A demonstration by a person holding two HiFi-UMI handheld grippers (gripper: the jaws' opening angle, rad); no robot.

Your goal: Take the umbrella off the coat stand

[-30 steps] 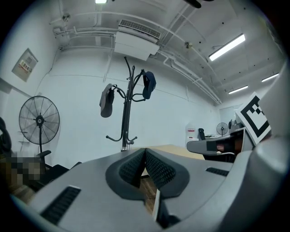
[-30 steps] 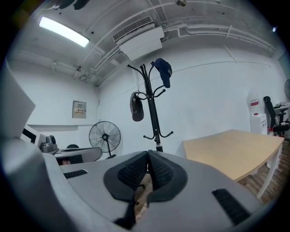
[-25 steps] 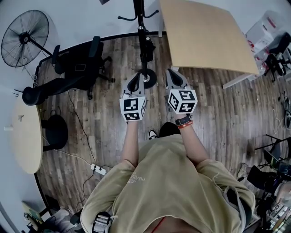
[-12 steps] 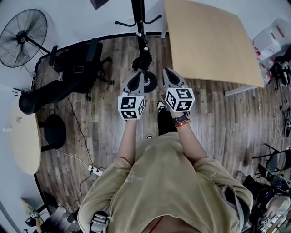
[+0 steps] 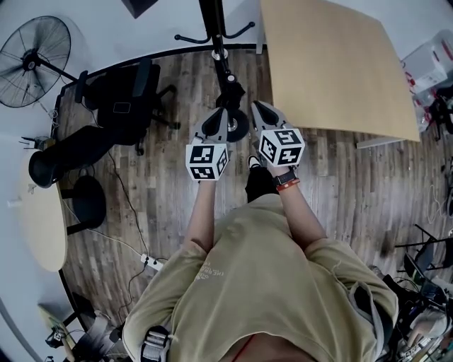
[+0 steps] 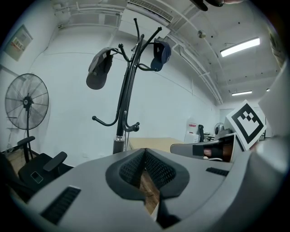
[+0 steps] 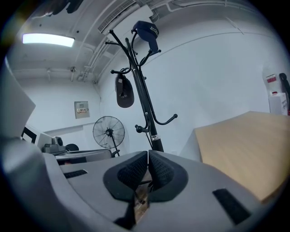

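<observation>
Grippers both read closed and empty. Your left gripper (image 6: 145,153) has its ridged pads meeting at the tips, with only floorboards showing through the slot beneath them. Your right gripper (image 7: 148,155) is the same, pads pressed together on nothing. In the head view you hold the two side by side, pointing away from you at the coat stand (image 5: 214,21). The left one sits just left of its round base (image 5: 239,129) and the right one just right of it. Neither touches the stand.

The coat stand is at far centre on the wood floor (image 5: 163,184), between a black office chair (image 5: 120,102) on the left and a light wooden table (image 5: 333,63) on the right. The umbrella (image 5: 231,92) appears as a dark folded bundle hanging close against the pole. It is below the lower hooks and above the base, just beyond your gripper tips. Neither gripper view shows it, since each gripper's own body covers the lower pole.

On the upper hooks, a grey cap (image 6: 99,69) hangs on the left and a blue cap (image 6: 161,52) on the right. A pedestal fan (image 5: 35,53) stands at far left by the white wall.
</observation>
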